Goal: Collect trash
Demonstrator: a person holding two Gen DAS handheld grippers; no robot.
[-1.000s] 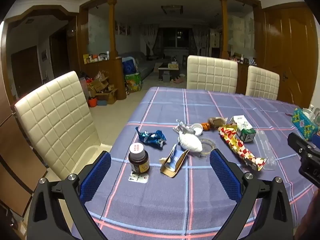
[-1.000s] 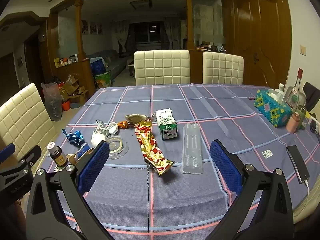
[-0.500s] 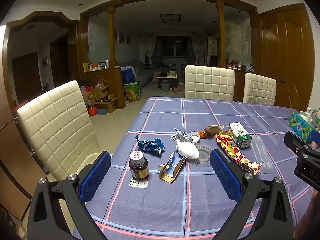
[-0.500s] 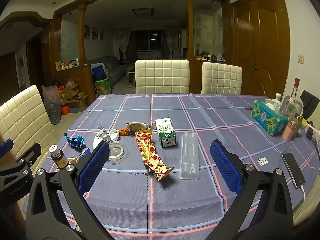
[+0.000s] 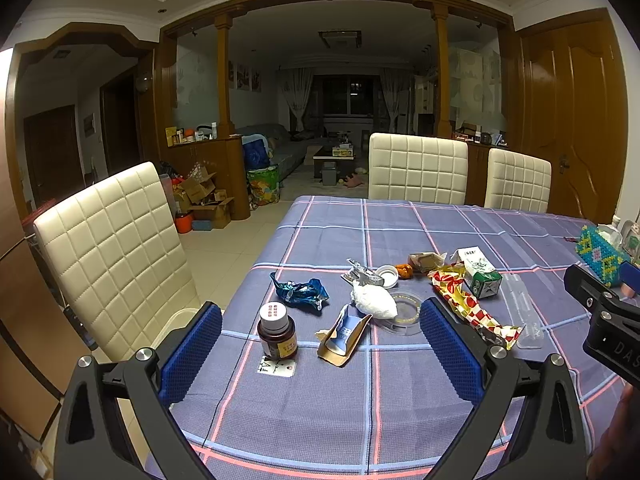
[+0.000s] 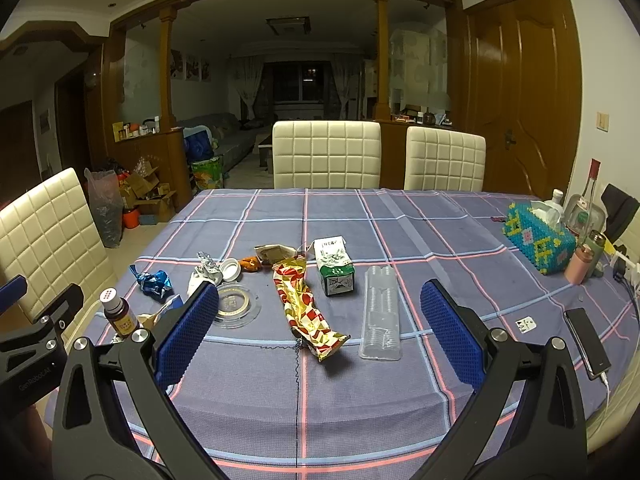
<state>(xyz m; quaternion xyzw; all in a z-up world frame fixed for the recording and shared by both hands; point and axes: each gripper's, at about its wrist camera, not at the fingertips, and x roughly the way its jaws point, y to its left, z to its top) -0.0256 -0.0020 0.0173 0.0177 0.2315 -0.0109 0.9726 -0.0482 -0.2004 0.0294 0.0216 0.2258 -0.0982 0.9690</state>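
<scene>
Both grippers hang over the near edge of the table (image 6: 304,420), jaws spread wide, nothing held, touching nothing.

Left gripper (image 5: 320,344): level, pointing across the cloth. Nearest litter dead ahead, between the pads in its own view: brown bottle (image 5: 277,332) upright on a small paper tag, just left of centre; torn cardboard packet (image 5: 342,334) just beside it, long axis running away and slightly right. Beyond these, the blue foil wrapper (image 5: 300,290) and the white crumpled wad (image 5: 374,300), which touches the clear round lid (image 5: 404,312).

Right gripper (image 6: 320,336): same pose, level, set further right. Ahead of it the red-and-gold wrapper (image 6: 302,306) lies lengthwise, near end closest, roughly in line with the gap. The clear plastic tray (image 6: 380,320) lies parallel on its right, apart from it. Green carton (image 6: 334,266) stands behind, between the two.

Judgement: each hand has its own cluster; wrapper belongs to the right, bottle and packet to the left. Wrapper's long axis points at the jaws, so a pinch across its width needs no wrist turn.

No bin visible.
</scene>
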